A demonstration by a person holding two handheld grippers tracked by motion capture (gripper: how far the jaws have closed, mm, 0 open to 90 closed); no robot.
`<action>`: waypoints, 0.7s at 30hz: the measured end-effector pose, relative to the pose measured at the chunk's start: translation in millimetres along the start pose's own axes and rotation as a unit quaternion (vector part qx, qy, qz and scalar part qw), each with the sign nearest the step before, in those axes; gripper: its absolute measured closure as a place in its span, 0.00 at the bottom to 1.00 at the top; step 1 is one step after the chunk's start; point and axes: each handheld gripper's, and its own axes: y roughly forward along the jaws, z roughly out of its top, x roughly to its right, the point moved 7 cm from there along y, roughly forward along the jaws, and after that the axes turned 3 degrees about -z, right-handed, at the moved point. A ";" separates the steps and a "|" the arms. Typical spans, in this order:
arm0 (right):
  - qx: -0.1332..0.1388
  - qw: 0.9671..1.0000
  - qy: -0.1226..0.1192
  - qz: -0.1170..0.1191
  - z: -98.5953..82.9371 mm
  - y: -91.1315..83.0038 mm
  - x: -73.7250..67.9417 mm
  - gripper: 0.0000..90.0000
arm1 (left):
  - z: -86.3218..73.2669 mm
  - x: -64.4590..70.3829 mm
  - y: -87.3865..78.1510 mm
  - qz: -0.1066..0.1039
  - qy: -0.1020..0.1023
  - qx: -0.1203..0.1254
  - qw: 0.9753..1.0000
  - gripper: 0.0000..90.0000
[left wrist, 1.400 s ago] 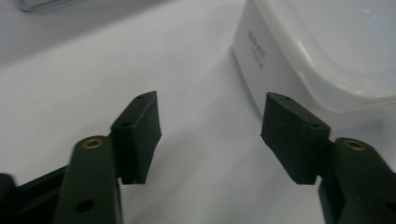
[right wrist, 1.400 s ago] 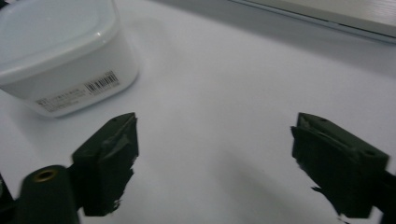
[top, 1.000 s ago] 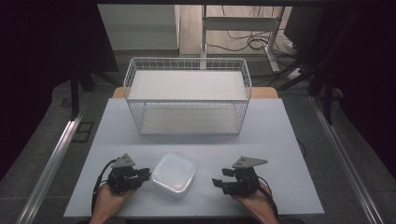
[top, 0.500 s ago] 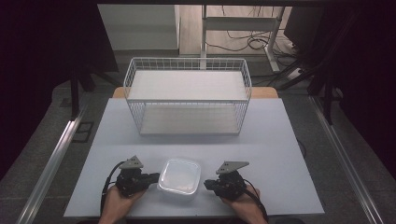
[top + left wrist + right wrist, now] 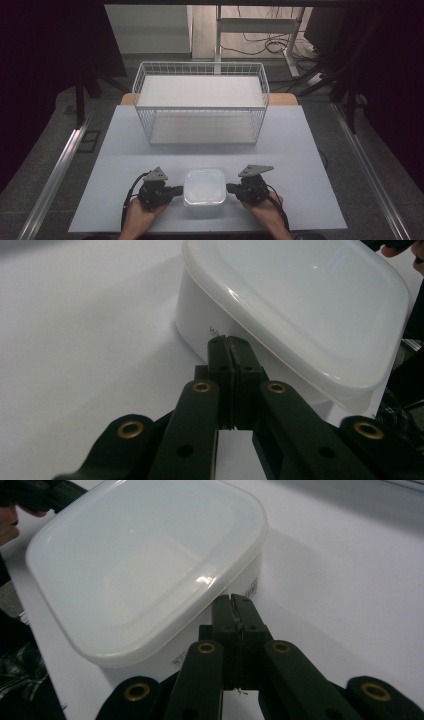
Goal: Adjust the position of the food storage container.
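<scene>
item: lidded white container [image 5: 204, 187], lower centre of frame, on table [image 5: 310, 150]. my left gripper [image 5: 176, 190] and right gripper [image 5: 231, 188] flanked it, equally near; jaws clenched empty, tips against its side walls.

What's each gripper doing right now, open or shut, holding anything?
Left gripper: shut, empty, tips against the lidded white container.
Right gripper: shut, empty, tips at the container's opposite side.

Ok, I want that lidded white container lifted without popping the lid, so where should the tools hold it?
Press on the container from its two opposite side walls, just under the overhanging lid rim. The left tool and right tool, both shut, already sit there; the walls look smooth, so squeeze inward evenly.
</scene>
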 end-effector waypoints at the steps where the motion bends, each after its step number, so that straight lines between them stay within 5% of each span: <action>1: 0.001 1.000 0.001 -0.002 0.3 -0.1 1.8 0.99 | 0.4 -0.2 0.9 0.003 0.001 -0.001 1.000 1.00; 5: -0.001 1.000 -0.003 -0.002 -0.2 -0.1 2.3 0.99 | 0.0 -3.4 -0.1 0.000 -0.005 0.001 1.000 0.95; 10: 0.000 1.000 -0.015 -0.005 -1.2 -2.9 3.3 0.91 | -2.1 -11.4 -5.7 0.023 -0.001 0.005 1.000 0.72; 12: 0.005 1.000 -0.024 -0.018 -3.4 -8.7 10.5 0.76 | -4.7 -16.3 -7.4 0.035 0.002 0.001 0.999 0.46; 18: 0.030 0.998 -0.033 -0.039 -6.8 -12.5 24.9 0.32 | -11.0 -20.9 -11.5 0.048 0.020 -0.007 0.999 0.16; 21: 0.038 0.998 -0.022 -0.038 -9.1 -11.2 31.9 0.19 | -13.2 -22.5 -12.6 0.060 0.028 -0.012 0.998 0.07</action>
